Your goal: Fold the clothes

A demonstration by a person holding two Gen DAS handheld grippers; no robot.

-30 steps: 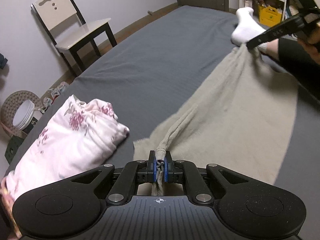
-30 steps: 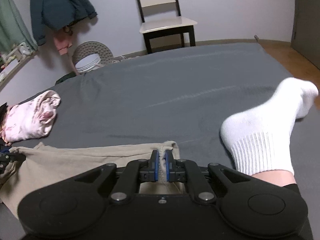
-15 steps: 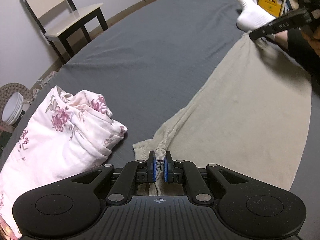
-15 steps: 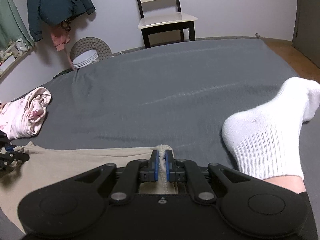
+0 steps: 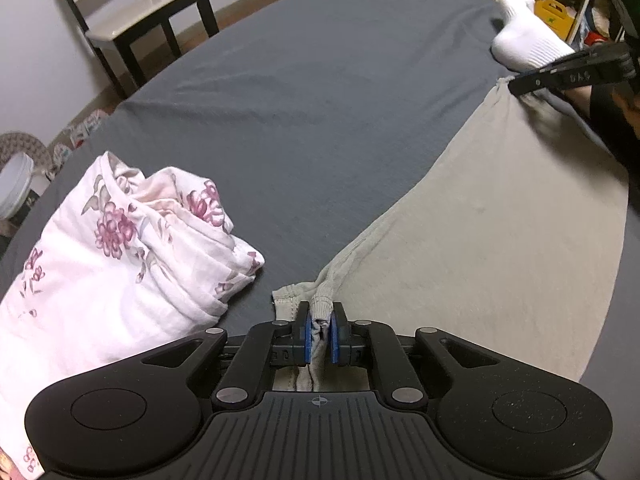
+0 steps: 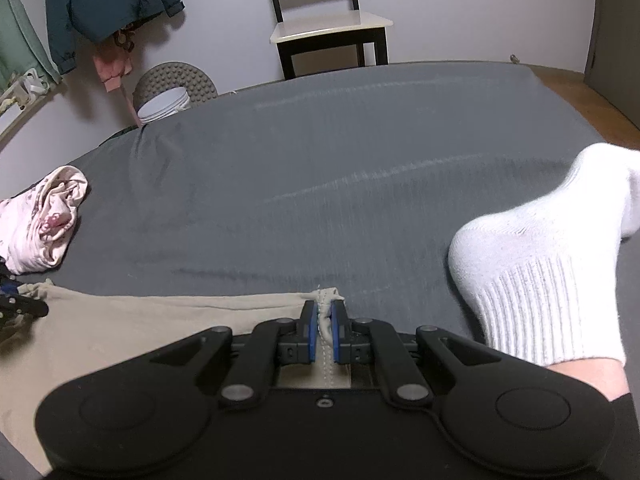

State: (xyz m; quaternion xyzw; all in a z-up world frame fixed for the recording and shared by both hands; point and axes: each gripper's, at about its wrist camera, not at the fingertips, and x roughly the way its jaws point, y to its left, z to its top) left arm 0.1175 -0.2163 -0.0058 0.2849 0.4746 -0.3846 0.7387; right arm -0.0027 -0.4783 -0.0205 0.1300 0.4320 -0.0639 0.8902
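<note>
A dark grey bed fills both views. On it the beige garment lies spread, stretched between the 2 grippers. Left of it sits a bundled floral garment. A foot in a white sock rests just beside the right gripper, clenched on a stitched edge. The left gripper is clamped on the bunched ribbed hem.

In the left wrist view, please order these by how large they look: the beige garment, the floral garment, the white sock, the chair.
1. beige garment
2. floral garment, though nearness to the camera enlarges it
3. chair and white sock: the chair looks larger, but both are far and partly cut off, so unsure.
</note>
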